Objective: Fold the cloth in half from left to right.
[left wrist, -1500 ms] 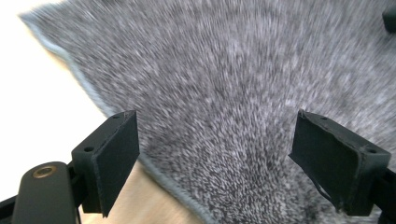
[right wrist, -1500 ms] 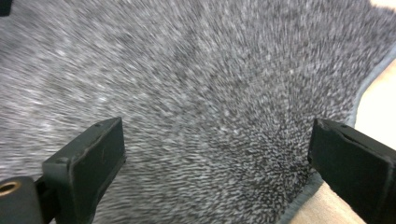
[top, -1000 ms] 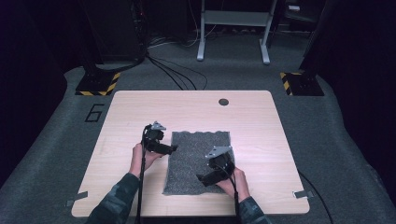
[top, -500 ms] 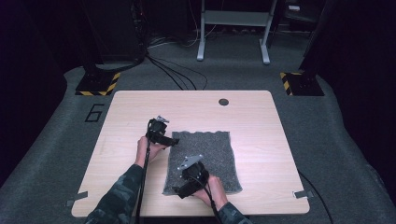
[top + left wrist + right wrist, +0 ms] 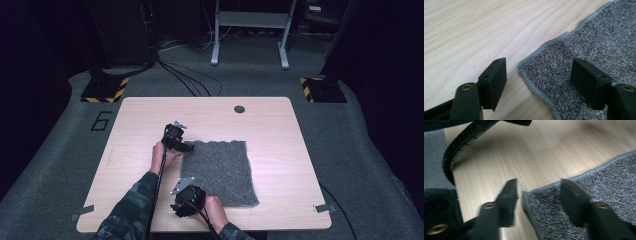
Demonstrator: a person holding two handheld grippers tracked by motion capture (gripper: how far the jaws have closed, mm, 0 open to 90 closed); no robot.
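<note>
A grey towel (image 5: 220, 170) lies flat on the wooden table (image 5: 280, 145). My left gripper (image 5: 186, 146) is at the towel's far left corner. In the left gripper view its jaws (image 5: 541, 82) straddle that hemmed corner of the towel (image 5: 599, 45); they have just been closing, but the pads stand clear of the cloth. My right gripper (image 5: 186, 196) is at the towel's near left corner. Its jaws (image 5: 540, 202) have also just been closing, with the corner of the towel (image 5: 611, 182) between them and a gap on each side.
A dark round grommet (image 5: 239, 109) sits in the table near its far edge. The left gripper's black cable (image 5: 456, 152) arcs over the table's near edge. Striped floor bases (image 5: 105, 90) and a metal stand (image 5: 250, 30) lie beyond the table.
My right gripper has swept left along the towel's near side to its near left corner. My left gripper has shifted slightly and lowered onto the far left corner.
</note>
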